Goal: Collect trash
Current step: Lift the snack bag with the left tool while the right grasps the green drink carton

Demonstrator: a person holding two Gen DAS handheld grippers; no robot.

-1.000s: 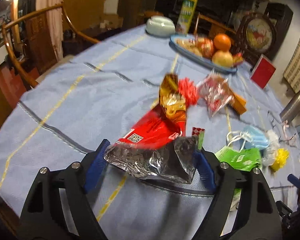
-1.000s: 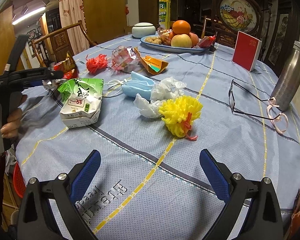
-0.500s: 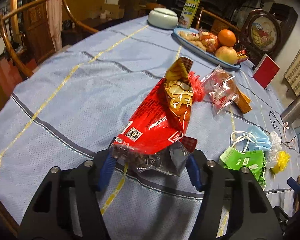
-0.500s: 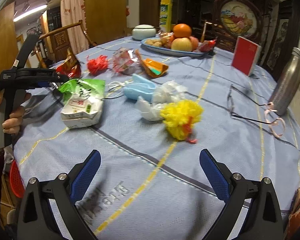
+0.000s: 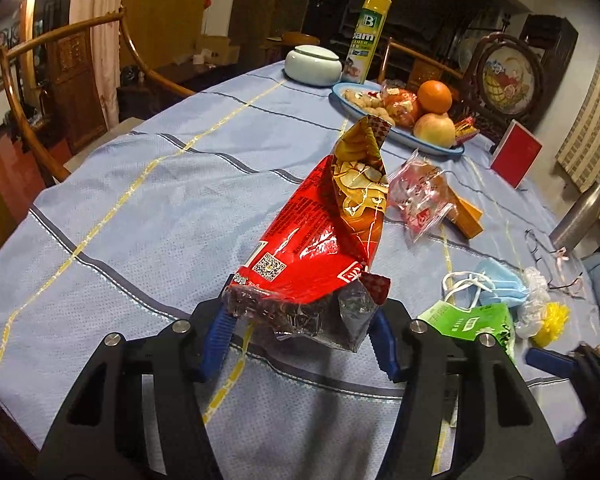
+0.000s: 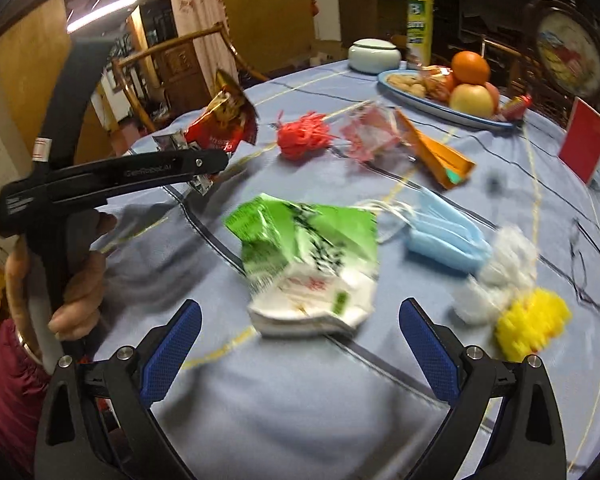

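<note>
My left gripper (image 5: 300,328) is shut on the silvery open end of a red snack bag (image 5: 320,236), which sticks up and away over the blue tablecloth (image 5: 140,216). In the right wrist view the same left gripper (image 6: 204,168), held by a person's hand, grips that bag (image 6: 224,128) at the left. My right gripper (image 6: 300,312) is open just above the cloth, with a crumpled green-and-white carton (image 6: 308,256) right in front of its fingers. Beyond lie a blue face mask (image 6: 444,232), white tissue (image 6: 496,276), a yellow pompom (image 6: 532,328), a red pompom (image 6: 304,140), a clear red wrapper (image 6: 368,136) and an orange wrapper (image 6: 440,156).
A blue-rimmed fruit plate (image 5: 440,146), a white lidded jar (image 5: 314,66) and a spray can (image 5: 368,36) stand at the far side. A red card (image 5: 516,152), glasses (image 5: 540,248) and a metal flask (image 5: 580,220) are at the right. Wooden chairs (image 5: 60,40) ring the table.
My left jaws closed onto the bag's silvery end, and the bag now tilts up off the cloth. My right gripper swung left, from the yellow pompom to over the green carton.
</note>
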